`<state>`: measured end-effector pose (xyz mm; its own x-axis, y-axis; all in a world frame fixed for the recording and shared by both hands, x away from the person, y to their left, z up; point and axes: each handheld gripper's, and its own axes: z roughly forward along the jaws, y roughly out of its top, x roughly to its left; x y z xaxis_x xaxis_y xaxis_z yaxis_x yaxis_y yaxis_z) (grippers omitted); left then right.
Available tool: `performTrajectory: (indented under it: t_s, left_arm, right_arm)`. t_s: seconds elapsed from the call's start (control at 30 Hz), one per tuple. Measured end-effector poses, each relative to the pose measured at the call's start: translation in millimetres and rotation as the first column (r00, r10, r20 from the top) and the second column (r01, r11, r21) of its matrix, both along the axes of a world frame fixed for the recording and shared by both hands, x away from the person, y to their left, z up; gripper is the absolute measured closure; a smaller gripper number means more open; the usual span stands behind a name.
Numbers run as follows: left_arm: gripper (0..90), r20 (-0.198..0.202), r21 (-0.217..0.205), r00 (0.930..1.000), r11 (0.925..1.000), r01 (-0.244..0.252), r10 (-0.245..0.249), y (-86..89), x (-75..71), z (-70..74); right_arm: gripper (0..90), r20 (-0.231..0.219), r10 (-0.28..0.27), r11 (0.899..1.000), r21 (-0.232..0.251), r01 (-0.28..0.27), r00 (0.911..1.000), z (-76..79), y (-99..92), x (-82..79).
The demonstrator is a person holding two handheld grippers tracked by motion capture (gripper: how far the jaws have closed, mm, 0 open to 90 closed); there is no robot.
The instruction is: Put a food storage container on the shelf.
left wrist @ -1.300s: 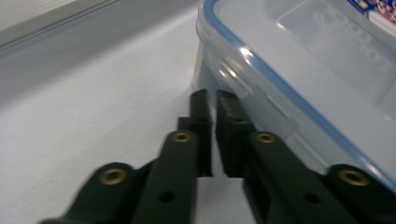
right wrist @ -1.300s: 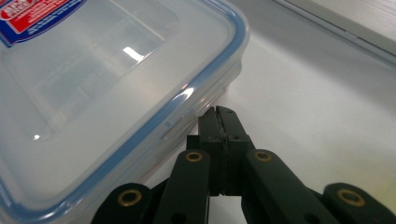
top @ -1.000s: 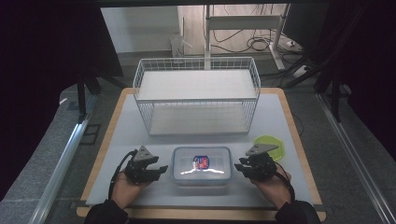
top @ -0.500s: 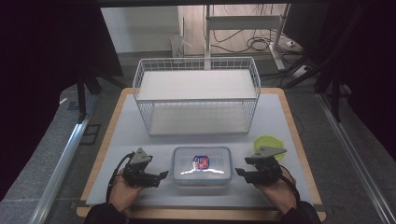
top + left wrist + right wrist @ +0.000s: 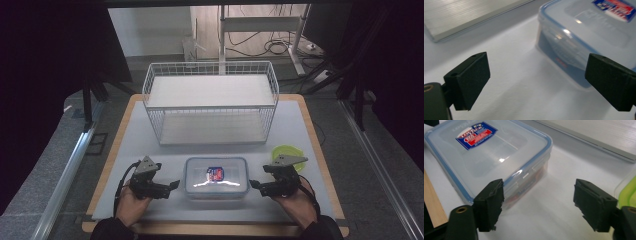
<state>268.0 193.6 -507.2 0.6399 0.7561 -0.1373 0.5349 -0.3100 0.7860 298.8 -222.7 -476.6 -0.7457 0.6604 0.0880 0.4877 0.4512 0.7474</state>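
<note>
- My left gripper (image 5: 172, 185) just left of the clear lidded food container (image 5: 216, 177), jaws just opened wide, nothing between.
- My right gripper (image 5: 256, 185) at its right side, jaws just opened, released.
- Container sits on white mat (image 5: 150, 135), in front of wire basket (image 5: 210, 102).

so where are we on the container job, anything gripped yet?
Done: both hands sit either side of the clear lidded container. The left gripper and right gripper point at its short ends, and their jaws have just been opening. In hand: nothing; both gripper views show open jaws with only bare table between them, the box ahead. Left: close on the box and move it, possibly toward the wire basket, which looks empty.
</note>
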Motion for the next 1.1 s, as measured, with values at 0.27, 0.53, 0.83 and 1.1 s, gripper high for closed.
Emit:
performTrajectory:
  t_s: [0.27, 0.53, 0.83, 1.1]
  left_arm:
    - [2.8, -0.022, -0.058, 0.9951, 0.9938, 0.095, -0.096, -13.7, 0.5, 11.8]
    - [0.8, -0.094, -0.105, 0.9792, 0.9799, 0.170, -0.180, -30.5, 12.8, 6.6]
    - [0.0, -0.212, -0.187, 0.9460, 0.9602, 0.208, -0.246, -39.3, 33.3, -9.5]
    - [0.0, -0.238, -0.201, 0.9333, 0.9537, 0.223, -0.269, -41.3, 36.8, -11.0]
  right_arm:
    - [10.6, -0.015, 0.025, 0.999, 0.025, -0.025, 0.9996, 2.7, 10.6, 2.7]
    - [4.5, -0.083, 0.083, 0.996, 0.027, -0.081, 0.9932, -2.3, 26.0, 5.3]
    - [7.1, -0.199, 0.113, 0.992, 0.085, -0.098, 0.9735, -11.6, 35.2, 17.8]
    - [7.9, -0.314, 0.111, 0.985, 0.164, -0.062, 0.9430, -20.4, 36.1, 30.7]
